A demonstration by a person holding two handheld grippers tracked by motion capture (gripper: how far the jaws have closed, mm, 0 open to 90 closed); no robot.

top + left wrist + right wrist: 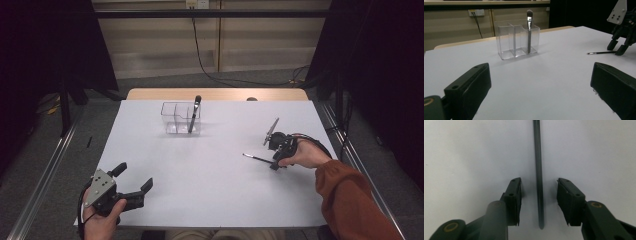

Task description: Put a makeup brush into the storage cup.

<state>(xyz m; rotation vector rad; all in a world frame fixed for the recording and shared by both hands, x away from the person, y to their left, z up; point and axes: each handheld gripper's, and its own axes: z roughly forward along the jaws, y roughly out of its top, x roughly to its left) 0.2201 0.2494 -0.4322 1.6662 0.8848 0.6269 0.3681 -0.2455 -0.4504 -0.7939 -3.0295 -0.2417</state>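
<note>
A thin dark stick lies flat on the white table top. My right gripper points down over its near end. The jaws stand on either side of the stick with a gap on each side, and the pads do not touch it. My left gripper rests at the near left corner, wide open and holding nothing. A clear divided holder stands at the back. A dark brush leans upright in its right compartment.
The white sheet covers the table, with a wooden edge along the back. Metal rails run down both sides. Black cables lie on the floor behind. A broad bare stretch of sheet lies between the two grippers.
</note>
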